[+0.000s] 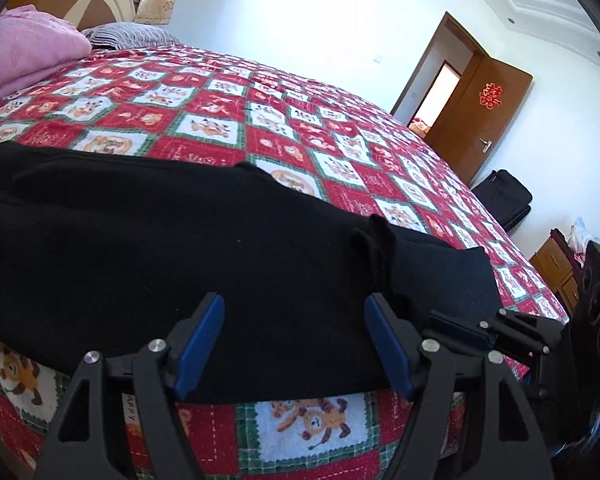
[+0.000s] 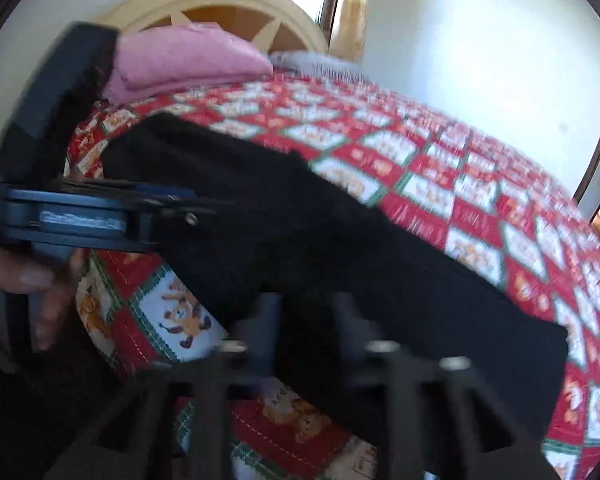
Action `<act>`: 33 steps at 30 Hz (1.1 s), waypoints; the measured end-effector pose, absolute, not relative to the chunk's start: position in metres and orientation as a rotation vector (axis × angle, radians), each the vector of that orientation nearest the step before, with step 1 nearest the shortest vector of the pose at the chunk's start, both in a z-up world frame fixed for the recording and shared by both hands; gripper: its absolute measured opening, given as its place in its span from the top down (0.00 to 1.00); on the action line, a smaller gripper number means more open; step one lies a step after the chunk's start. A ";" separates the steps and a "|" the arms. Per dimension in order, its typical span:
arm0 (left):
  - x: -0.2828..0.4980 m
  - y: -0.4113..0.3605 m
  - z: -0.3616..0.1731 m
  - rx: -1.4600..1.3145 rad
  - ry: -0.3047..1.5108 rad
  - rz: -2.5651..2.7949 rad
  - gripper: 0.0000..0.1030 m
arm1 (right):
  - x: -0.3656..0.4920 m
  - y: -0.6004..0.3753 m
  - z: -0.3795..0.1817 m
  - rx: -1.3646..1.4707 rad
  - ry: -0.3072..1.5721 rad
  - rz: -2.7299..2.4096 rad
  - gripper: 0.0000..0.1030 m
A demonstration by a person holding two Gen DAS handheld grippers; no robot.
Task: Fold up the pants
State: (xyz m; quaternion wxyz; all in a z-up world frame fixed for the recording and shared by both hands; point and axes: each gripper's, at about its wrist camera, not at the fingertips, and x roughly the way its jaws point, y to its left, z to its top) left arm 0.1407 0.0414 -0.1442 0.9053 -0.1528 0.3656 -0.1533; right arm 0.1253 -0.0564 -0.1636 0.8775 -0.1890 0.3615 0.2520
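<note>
Pants, black, lie folded on bed quilt; left gripper open just above near edge, not pinching. Right wrist view, blurred: pants directly ahead, right gripper closed, grip unclear.

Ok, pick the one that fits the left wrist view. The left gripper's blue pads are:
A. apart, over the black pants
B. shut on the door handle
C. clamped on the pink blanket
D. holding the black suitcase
A: the left gripper shows a wide gap between its blue pads, with the black pants lying on the quilt beyond them.
</note>
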 end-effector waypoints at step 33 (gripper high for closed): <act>0.203 -0.033 -0.118 -0.205 0.825 -0.501 0.91 | 0.138 -0.194 -0.126 0.041 0.668 0.255 0.36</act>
